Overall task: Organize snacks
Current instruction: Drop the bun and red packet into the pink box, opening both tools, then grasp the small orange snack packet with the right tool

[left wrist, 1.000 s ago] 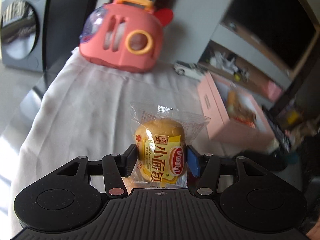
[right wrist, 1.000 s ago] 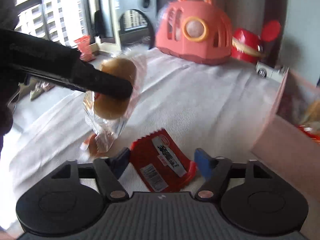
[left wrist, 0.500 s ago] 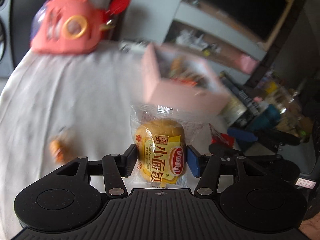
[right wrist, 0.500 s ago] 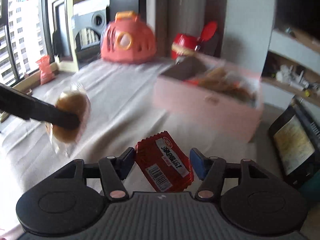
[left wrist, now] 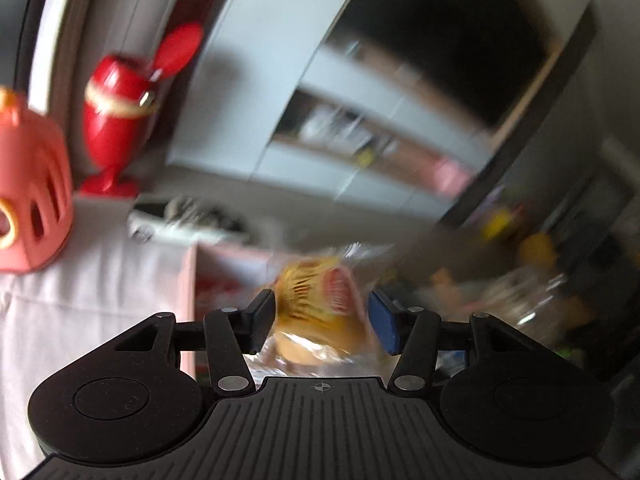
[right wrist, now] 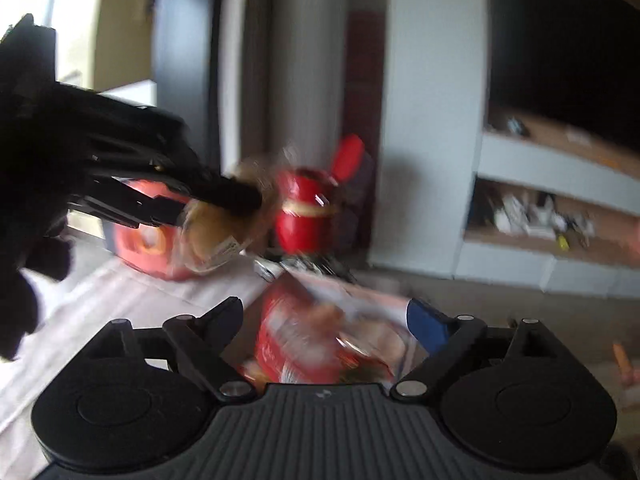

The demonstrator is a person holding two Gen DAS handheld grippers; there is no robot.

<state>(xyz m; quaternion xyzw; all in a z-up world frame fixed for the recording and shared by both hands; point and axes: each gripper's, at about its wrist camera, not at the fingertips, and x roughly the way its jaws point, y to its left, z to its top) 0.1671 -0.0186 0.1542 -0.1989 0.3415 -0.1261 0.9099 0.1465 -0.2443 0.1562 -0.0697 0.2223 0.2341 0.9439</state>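
Yellow-wrapped bread roll (left wrist: 320,304) sits between the fingers of the left gripper (left wrist: 322,316), blurred and tilted; the jaws look pinched on its wrapper, and the right wrist view shows the same roll held up in the air at far left. Just beyond it, the pink box (left wrist: 188,280) stands on the white cloth (left wrist: 92,280), its near corner and inner wall showing, with some red packaging inside.

From the other side, the right gripper (right wrist: 324,320) has its jaws spread wide. Between them lies the red snack packet (right wrist: 296,340), heavily smeared; whether it hangs there or already rests in the box I cannot tell.

The step in hand appears to be dropping both snacks into the box: the red packet is likely being let go, the roll is still to follow. Next, the left gripper probably needs to come over the box opening, lower, and part its fingers so that the roll falls inside rather than on the rim.
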